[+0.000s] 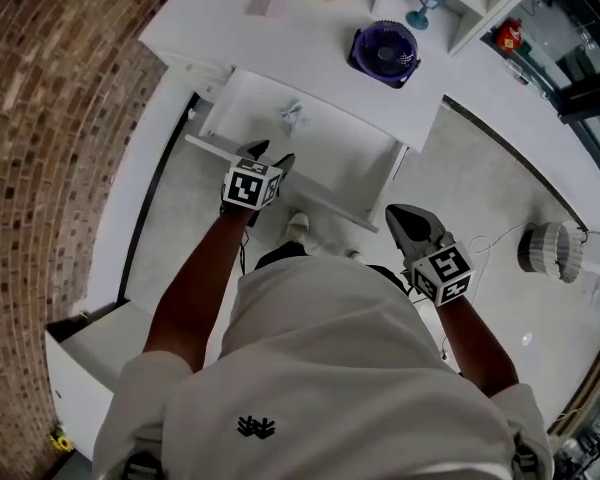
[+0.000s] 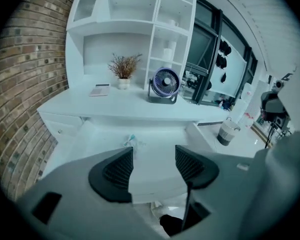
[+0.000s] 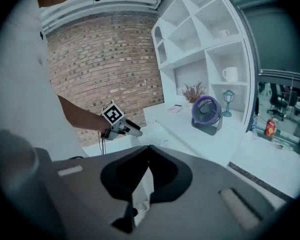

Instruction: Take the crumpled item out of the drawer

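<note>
The white drawer (image 1: 355, 163) stands pulled out under the desk. A small crumpled pale item (image 1: 292, 115) lies on its floor near the back left. My left gripper (image 1: 270, 154) hovers over the drawer's front edge, open and empty, pointing into the drawer. In the left gripper view the crumpled item (image 2: 131, 141) lies just beyond the left fingertip (image 2: 121, 165), and nothing is between the jaws of the left gripper (image 2: 154, 159). My right gripper (image 1: 398, 215) hangs to the right of the drawer, above the floor. In its own view the right gripper (image 3: 149, 151) has its tips together, holding nothing.
On the desktop (image 1: 310, 38) stand a purple fan (image 1: 385, 53), a potted plant (image 2: 124, 69) and a flat card (image 1: 268, 0). A brick wall (image 1: 50, 118) runs along the left. A ribbed bin (image 1: 552, 251) stands on the floor at the right. The person's shoe (image 1: 297, 228) is below the drawer front.
</note>
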